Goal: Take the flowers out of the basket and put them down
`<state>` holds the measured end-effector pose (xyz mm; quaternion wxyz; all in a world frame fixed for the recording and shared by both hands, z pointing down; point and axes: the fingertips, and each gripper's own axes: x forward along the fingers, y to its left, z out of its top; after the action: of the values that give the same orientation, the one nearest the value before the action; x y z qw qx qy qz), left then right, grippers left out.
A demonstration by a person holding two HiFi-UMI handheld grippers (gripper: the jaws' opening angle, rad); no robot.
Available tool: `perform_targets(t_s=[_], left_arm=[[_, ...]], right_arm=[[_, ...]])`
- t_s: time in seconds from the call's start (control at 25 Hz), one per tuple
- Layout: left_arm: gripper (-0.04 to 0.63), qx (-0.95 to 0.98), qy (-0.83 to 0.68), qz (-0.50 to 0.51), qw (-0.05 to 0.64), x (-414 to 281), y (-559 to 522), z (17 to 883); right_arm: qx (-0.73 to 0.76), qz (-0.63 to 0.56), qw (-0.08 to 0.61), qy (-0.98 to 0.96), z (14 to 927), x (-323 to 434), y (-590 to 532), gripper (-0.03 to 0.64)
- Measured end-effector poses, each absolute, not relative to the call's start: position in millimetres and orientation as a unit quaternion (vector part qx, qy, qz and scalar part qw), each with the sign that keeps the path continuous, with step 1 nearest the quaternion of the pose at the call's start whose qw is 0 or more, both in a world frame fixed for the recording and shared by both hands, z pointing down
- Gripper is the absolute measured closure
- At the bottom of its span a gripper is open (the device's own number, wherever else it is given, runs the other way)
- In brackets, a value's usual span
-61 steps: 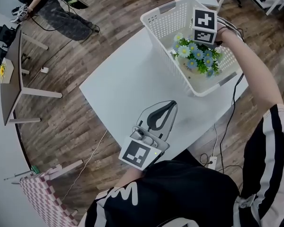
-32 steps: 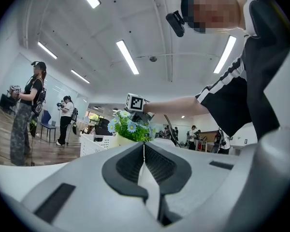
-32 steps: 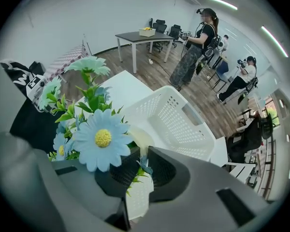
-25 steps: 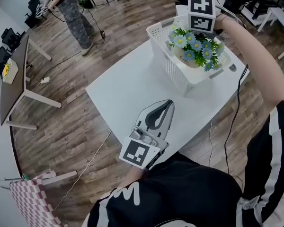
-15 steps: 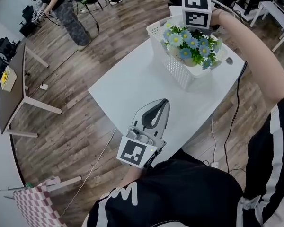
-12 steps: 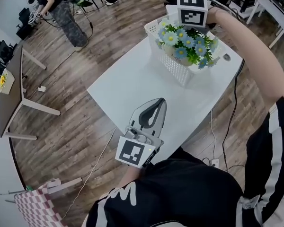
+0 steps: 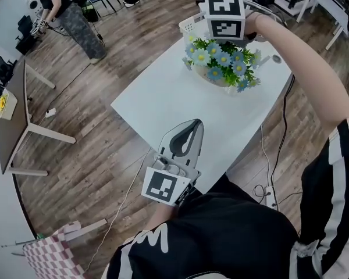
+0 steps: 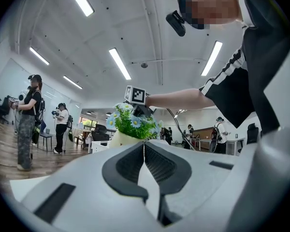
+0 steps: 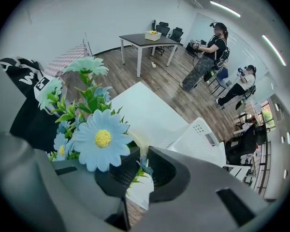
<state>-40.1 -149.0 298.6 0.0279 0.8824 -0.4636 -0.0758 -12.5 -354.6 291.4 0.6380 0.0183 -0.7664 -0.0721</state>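
Note:
Blue daisies in a cream pot point(image 7: 222, 64) hang over the far part of the white table point(image 7: 163, 92). My right gripper point(image 7: 225, 42), under its marker cube, points down and is shut on them. In the right gripper view a big daisy point(image 9: 102, 138) fills the left side, and the jaws of that gripper point(image 9: 141, 161) pinch the pot's rim among the stems. The white basket point(image 9: 203, 139) lies below and beyond; in the head view only its corner point(image 7: 189, 23) shows behind the cube. My left gripper point(image 7: 194, 125) is shut and empty at the near table edge, and in its own view the left gripper point(image 8: 144, 149) faces the flowers point(image 8: 133, 123).
People stand at the far left point(image 7: 64, 7). A dark table point(image 7: 11, 115) is at the left, a checked cloth point(image 7: 49, 254) at the lower left. A cable and power strip point(image 7: 269, 188) run along the floor on the right. A small dark item point(image 7: 275, 58) lies on the table.
The right gripper has carried the flowers up out of the basket and leftward over the table. The basket is now mostly hidden behind the cube. The left gripper keeps its pose.

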Motion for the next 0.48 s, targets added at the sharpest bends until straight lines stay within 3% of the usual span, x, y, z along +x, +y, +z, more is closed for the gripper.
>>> perform_targets(t_s=[0.48], left_arm=[[0.592, 0.887, -0.456, -0.055, 0.043, -59.6, -107.8, 320.4]], right_arm=[[-0.013, -0.062, 0.648, -0.759, 343.6, -39.5, -302.5, 0.558]])
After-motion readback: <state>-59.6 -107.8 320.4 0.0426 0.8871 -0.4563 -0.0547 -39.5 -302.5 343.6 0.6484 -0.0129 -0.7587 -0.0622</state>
